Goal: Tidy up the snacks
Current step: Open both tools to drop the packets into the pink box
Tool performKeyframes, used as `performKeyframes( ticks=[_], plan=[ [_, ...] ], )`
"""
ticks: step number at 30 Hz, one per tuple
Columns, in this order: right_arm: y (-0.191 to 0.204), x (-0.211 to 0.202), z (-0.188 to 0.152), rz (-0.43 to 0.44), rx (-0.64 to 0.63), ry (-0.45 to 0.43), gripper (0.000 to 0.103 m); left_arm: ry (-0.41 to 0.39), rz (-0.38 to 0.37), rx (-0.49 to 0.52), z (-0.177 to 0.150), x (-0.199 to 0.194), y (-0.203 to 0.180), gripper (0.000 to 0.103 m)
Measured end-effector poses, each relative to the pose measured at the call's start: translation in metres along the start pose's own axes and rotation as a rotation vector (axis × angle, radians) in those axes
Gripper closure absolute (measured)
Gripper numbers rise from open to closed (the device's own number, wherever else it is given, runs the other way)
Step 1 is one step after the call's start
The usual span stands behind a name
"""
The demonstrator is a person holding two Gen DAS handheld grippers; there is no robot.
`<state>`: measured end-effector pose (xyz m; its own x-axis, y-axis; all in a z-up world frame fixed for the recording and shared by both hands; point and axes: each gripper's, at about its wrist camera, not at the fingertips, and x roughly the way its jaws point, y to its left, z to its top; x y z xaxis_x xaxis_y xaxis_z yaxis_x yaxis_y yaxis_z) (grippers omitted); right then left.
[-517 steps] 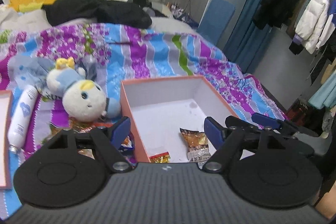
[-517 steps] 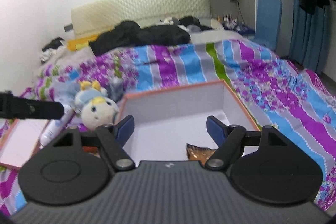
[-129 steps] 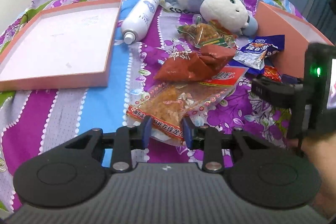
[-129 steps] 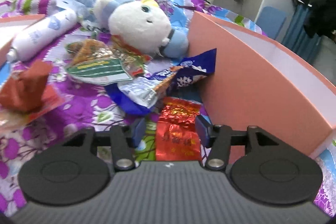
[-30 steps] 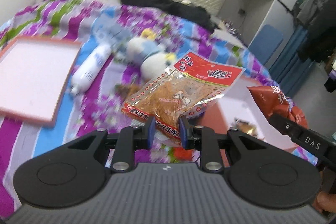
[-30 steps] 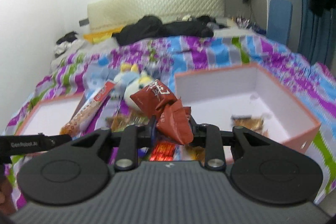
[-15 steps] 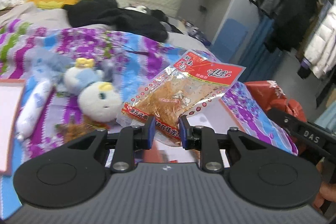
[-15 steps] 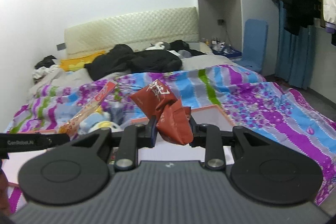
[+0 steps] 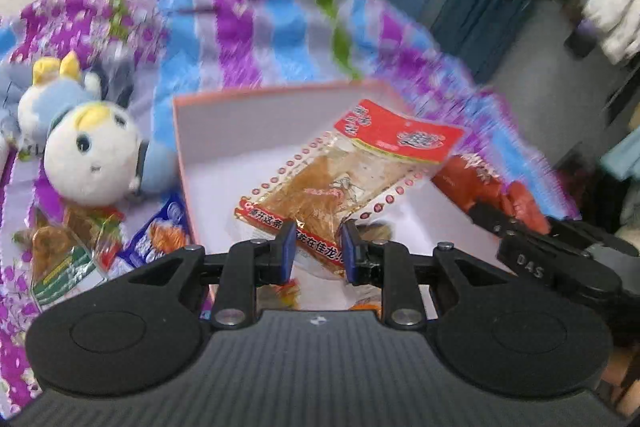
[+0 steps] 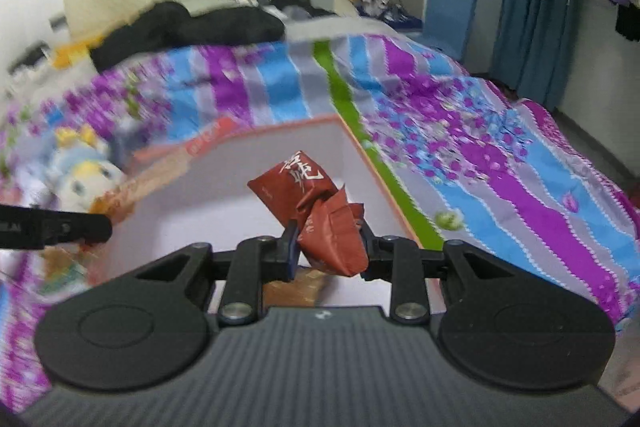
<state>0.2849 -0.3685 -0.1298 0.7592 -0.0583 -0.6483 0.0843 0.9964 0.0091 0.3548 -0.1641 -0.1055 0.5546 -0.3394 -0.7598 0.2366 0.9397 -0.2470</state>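
My left gripper (image 9: 318,247) is shut on a clear snack pack with a red header (image 9: 344,183) and holds it above the open pink box (image 9: 248,99). My right gripper (image 10: 327,249) is shut on a crumpled dark red snack bag (image 10: 316,211), also over the box (image 10: 360,143). The red bag and the right gripper also show in the left wrist view (image 9: 492,187) at the right. Small snack packets lie on the box floor under both grippers, mostly hidden.
A white and blue plush toy (image 9: 88,147) lies left of the box on the striped bedspread (image 10: 500,147). Loose snack packs (image 9: 72,247) and a blue pack (image 9: 160,235) lie beside it. Dark clothes (image 10: 192,27) sit by the headboard.
Both grippers have tilted down and moved over the pink box with their snacks still held. The box now fills the middle of both views.
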Motion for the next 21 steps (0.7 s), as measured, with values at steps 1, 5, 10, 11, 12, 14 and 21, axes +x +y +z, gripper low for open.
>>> performKeyframes(
  ticks=[1, 5, 10, 11, 12, 14, 21],
  plan=[
    [-0.002, 0.009, -0.003, 0.009, 0.007, 0.030, 0.072, 0.015, 0.011, 0.018, 0.000, 0.009, -0.002, 0.075],
    [-0.003, 0.031, -0.012, 0.026, -0.007, 0.118, 0.072, 0.111, 0.003, -0.020, 0.003, 0.038, 0.003, 0.075],
    [-0.005, 0.038, -0.018, 0.017, -0.001, 0.134, 0.071, 0.139, 0.017, -0.014, 0.007, 0.048, 0.007, 0.074],
    [-0.006, 0.038, -0.019, 0.024, 0.009, 0.139, 0.070, 0.140, 0.018, -0.013, 0.006, 0.048, 0.007, 0.073],
    [-0.006, 0.036, -0.020, 0.031, 0.015, 0.139, 0.069, 0.139, 0.018, -0.012, 0.007, 0.047, 0.008, 0.072],
    [-0.005, 0.031, -0.019, 0.041, 0.006, 0.132, 0.060, 0.127, 0.012, -0.019, 0.008, 0.045, 0.008, 0.050],
    [-0.003, 0.004, -0.007, 0.051, 0.018, 0.046, 0.042, 0.034, 0.026, -0.014, 0.009, 0.012, 0.011, 0.033]
  ],
)
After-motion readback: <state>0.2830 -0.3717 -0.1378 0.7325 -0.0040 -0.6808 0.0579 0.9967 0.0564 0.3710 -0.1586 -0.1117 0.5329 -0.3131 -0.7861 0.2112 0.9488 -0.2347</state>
